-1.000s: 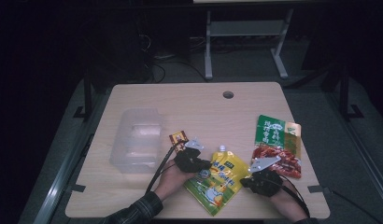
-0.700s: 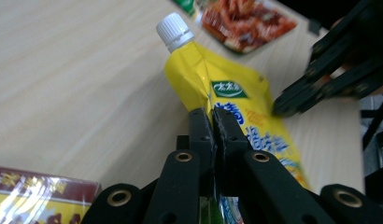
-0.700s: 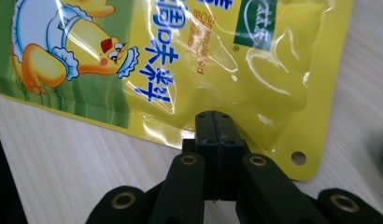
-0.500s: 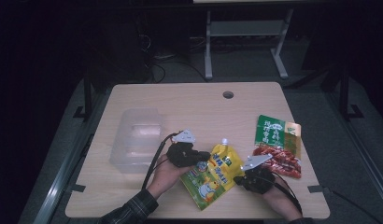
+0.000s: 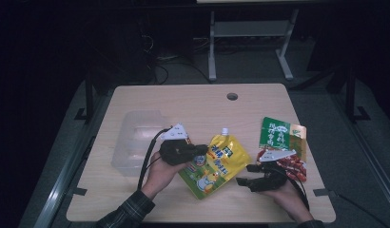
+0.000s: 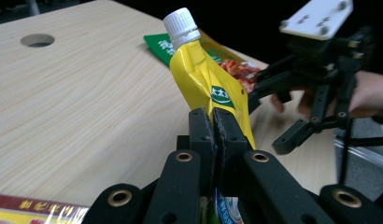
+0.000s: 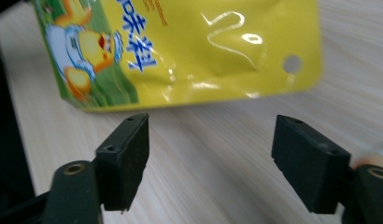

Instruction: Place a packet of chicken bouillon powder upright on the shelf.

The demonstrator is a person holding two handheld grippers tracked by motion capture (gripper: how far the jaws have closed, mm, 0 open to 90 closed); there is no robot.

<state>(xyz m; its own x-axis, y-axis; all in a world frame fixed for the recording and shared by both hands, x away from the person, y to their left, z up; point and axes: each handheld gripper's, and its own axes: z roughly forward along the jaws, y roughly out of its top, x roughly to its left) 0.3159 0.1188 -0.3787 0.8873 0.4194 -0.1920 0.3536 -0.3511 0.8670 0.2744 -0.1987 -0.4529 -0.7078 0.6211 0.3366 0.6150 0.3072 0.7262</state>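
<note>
**Pouch lifted at left edge, right claw backed off**

While the left claw (image 6: pixel 213 126) stays clamped on the yellow spout pouch (image 5: pixel 216 164), we see the right claw (image 5: pixel 248 175) w/ jaws spread wide and nothing between them. In the right claw's own view the pouch's bottom edge sits just ahead of the open jaws, not touching.

Vs. 0.5 s ago: the pouch sits abt the same spot at desk (image 5: pixel 193 109) center-front, white cap (image 6: pixel 181 27) pointing away from the person. Left hand (image 5: pixel 160 173) has shifted slightly toward the clear plastic container (image 5: pixel 136 142). Right claw now reads apart from the pouch's lower right corner, where before it was right up against it.

In the left gripper view, jaws are pinched flat on the pouch's side edge below the green label, and the pouch stands tilted up off the desk there. Right claw shows beyond it, open, held by a hand.

Green packet (image 5: pixel 276 133) and red packet (image 5: pixel 290 165) lie at right, overlapping, same as before. Red packet is just beside the right claw. A small orange-ish wrapper (image 6: pixel 35 212) lies near the left claw, partly hidden.
</note>
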